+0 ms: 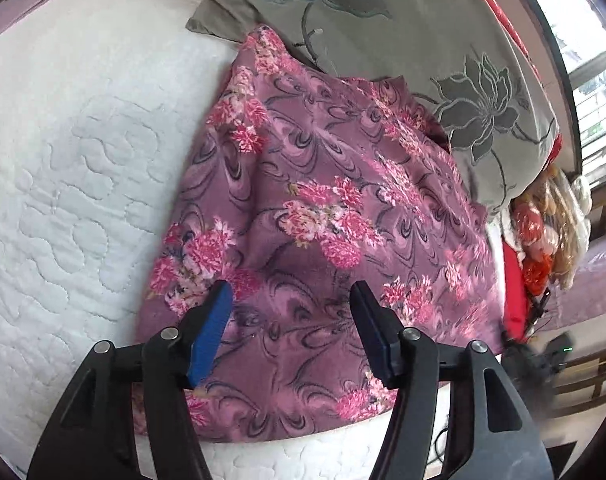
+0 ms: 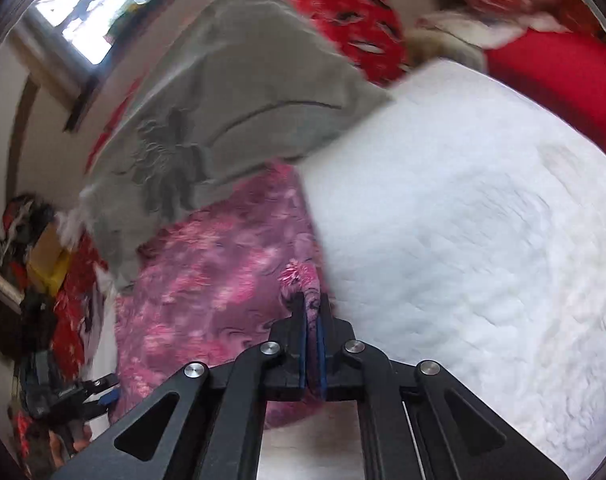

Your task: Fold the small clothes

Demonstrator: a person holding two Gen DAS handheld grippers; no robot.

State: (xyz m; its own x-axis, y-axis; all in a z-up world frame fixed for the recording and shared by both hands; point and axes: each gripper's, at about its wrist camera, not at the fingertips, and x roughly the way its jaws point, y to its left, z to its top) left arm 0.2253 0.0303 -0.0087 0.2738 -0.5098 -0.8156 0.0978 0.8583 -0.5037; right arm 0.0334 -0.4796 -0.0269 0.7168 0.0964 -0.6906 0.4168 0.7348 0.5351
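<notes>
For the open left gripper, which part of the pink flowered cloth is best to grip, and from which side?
The left gripper would best take the flowered cloth at its near hem, coming from the mattress edge. There the fabric lies flat, thin and free; the far end is tucked against the grey pillow.

You see a white quilted mattress (image 1: 63,168), a grey flower-embroidered pillow (image 1: 383,32), red patterned bedding (image 2: 343,12), a window (image 1: 595,92).

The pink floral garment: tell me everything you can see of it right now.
The pink floral garment is thin mauve cloth printed with pink flower clusters and dark swirls. It lies spread, slightly rumpled, on the white quilted mattress, its far end against the grey embroidered pillow. The right gripper pinches one edge; the left gripper hangs open above it.
</notes>
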